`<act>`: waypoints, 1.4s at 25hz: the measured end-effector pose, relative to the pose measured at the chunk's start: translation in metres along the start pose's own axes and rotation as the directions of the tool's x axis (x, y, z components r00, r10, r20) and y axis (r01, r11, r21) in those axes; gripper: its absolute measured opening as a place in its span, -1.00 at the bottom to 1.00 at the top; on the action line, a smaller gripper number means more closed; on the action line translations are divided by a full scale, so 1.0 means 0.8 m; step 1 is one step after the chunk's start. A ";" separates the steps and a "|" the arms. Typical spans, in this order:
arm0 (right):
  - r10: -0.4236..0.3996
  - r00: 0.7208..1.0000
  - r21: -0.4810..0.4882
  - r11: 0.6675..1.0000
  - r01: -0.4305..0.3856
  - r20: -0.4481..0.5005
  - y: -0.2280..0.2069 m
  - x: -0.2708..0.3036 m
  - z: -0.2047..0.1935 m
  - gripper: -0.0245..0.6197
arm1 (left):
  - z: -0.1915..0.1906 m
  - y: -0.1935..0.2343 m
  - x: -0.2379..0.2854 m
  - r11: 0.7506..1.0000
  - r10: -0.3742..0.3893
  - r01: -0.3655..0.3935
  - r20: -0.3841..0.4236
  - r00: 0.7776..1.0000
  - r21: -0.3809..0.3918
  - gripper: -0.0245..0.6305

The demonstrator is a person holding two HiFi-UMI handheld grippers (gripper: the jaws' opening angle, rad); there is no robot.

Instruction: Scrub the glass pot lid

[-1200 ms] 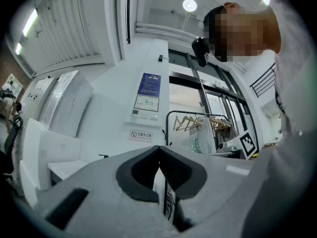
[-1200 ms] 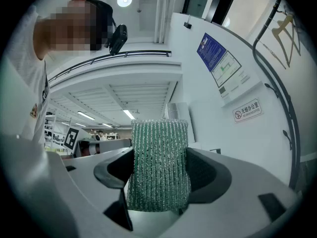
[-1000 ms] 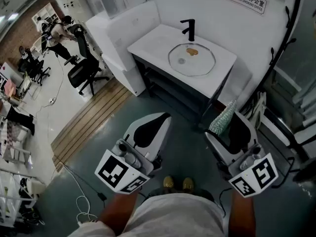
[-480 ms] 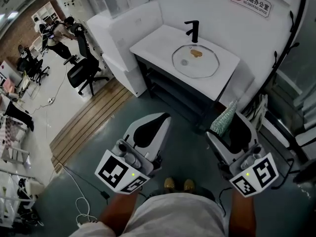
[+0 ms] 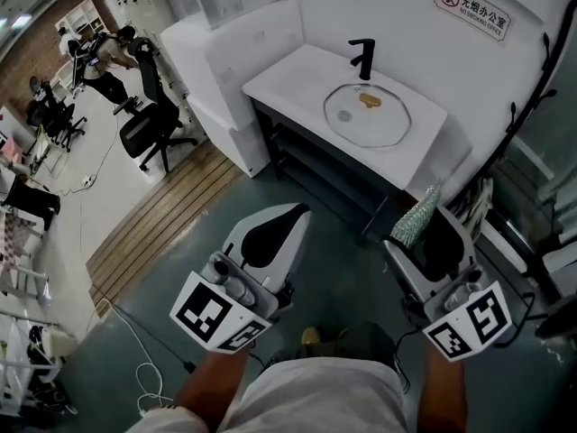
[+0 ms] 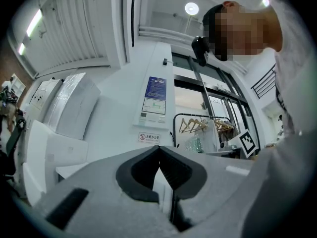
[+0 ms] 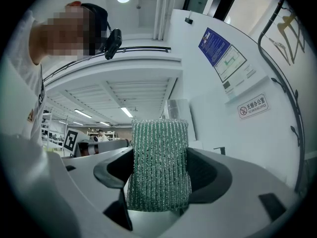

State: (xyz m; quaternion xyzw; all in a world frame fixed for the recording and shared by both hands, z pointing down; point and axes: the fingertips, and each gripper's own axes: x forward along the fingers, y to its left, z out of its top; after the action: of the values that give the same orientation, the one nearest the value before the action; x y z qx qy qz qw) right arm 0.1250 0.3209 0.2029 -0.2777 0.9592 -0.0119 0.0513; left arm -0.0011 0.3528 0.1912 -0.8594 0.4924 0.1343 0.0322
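Note:
The round glass pot lid (image 5: 368, 120) lies flat on the white sink counter (image 5: 279, 75) below a black faucet (image 5: 363, 57), far ahead of both grippers. A brownish spot (image 5: 370, 100) sits near the lid's far edge. My left gripper (image 5: 296, 215) is held low at the left, jaws shut and empty; in the left gripper view (image 6: 159, 155) the pads meet. Low at the right, my right gripper (image 5: 431, 213) is shut on a green scrub sponge (image 5: 413, 216), which stands upright between the pads (image 7: 159, 165).
White boxes (image 5: 225, 48) stand left of the counter. An office chair (image 5: 149, 132) and a wooden floor strip (image 5: 158, 219) lie further left. A cable (image 5: 144, 368) trails on the floor. Black tubing and a rack (image 5: 527, 106) run along the right wall.
The sink counter and lid have drifted to the right in the head view. Both grippers keep the same pose, the sponge still held.

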 end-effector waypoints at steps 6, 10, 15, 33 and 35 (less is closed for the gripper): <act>0.001 1.000 -0.005 1.000 -0.001 -0.008 -0.010 0.019 -0.003 0.10 | -0.002 0.021 0.006 1.000 0.004 -0.004 -0.010 1.000 0.003 -0.88; 0.009 1.000 -0.004 1.000 -0.009 0.000 -0.027 0.036 -0.006 0.10 | -0.005 0.037 0.021 1.000 0.005 -0.005 -0.012 1.000 0.013 -0.88; 0.020 1.000 -0.002 1.000 -0.020 0.004 -0.076 0.070 -0.014 0.11 | -0.018 0.069 0.067 1.000 0.008 -0.008 -0.015 1.000 0.020 -0.88; 0.031 1.000 0.002 1.000 -0.031 -0.003 -0.288 0.199 -0.022 0.10 | -0.070 0.197 0.266 0.999 0.036 -0.034 -0.055 0.998 0.042 -0.88; 0.032 0.999 0.003 0.999 -0.032 -0.007 -0.309 0.211 -0.024 0.10 | -0.077 0.210 0.282 0.998 0.046 -0.044 -0.059 0.997 0.039 -0.88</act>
State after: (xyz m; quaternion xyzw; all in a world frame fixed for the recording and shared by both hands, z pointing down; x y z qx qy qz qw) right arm 0.1126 0.0218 0.2189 -0.2622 0.9637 -0.0132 0.0484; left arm -0.0244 0.0658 0.2042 -0.8509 0.5147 0.1000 0.0307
